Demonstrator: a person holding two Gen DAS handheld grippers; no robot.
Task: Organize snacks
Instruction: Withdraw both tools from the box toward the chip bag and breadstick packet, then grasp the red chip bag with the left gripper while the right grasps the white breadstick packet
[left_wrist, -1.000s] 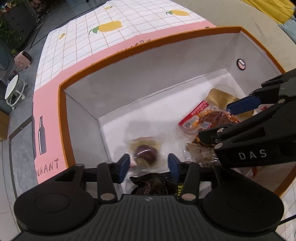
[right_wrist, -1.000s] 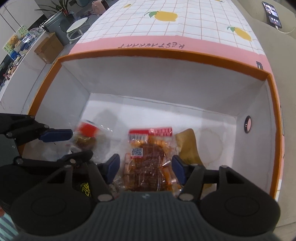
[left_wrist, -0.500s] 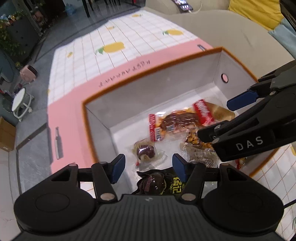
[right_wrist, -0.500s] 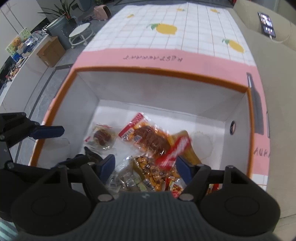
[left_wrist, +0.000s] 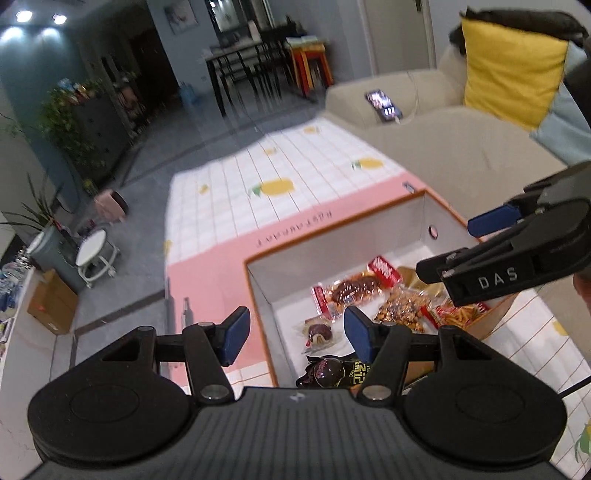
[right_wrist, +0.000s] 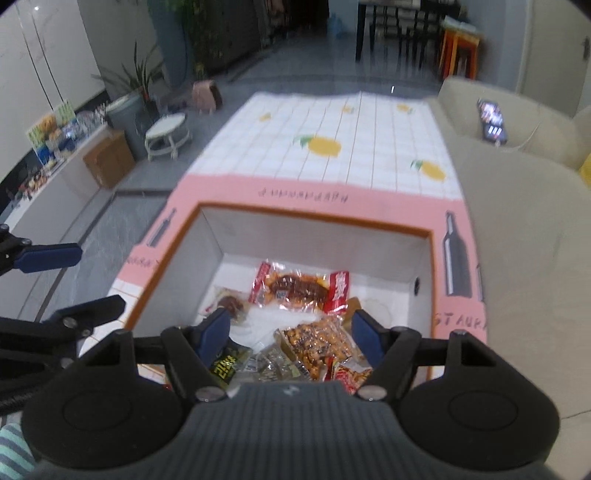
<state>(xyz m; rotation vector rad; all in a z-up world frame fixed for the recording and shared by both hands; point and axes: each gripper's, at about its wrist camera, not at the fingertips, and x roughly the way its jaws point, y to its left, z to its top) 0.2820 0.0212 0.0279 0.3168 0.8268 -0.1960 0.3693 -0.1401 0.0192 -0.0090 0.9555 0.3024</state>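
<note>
Right wrist: possibly peanut packet (right_wrist: 317, 341) in box (right_wrist: 317, 225).

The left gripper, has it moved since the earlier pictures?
Yes. The left gripper has pulled up and back from the orange-rimmed box; the box now looks smaller and lies lower right in its view.

Grey tiled floor (left_wrist: 155, 155); beige sofa (left_wrist: 443, 140) to the right with yellow cushion (left_wrist: 509, 74); dark dining table (left_wrist: 243, 62) at rear; potted plants (right_wrist: 129, 81), white stool (right_wrist: 168, 134) and cardboard box (right_wrist: 109, 158) along the left wall.
</note>
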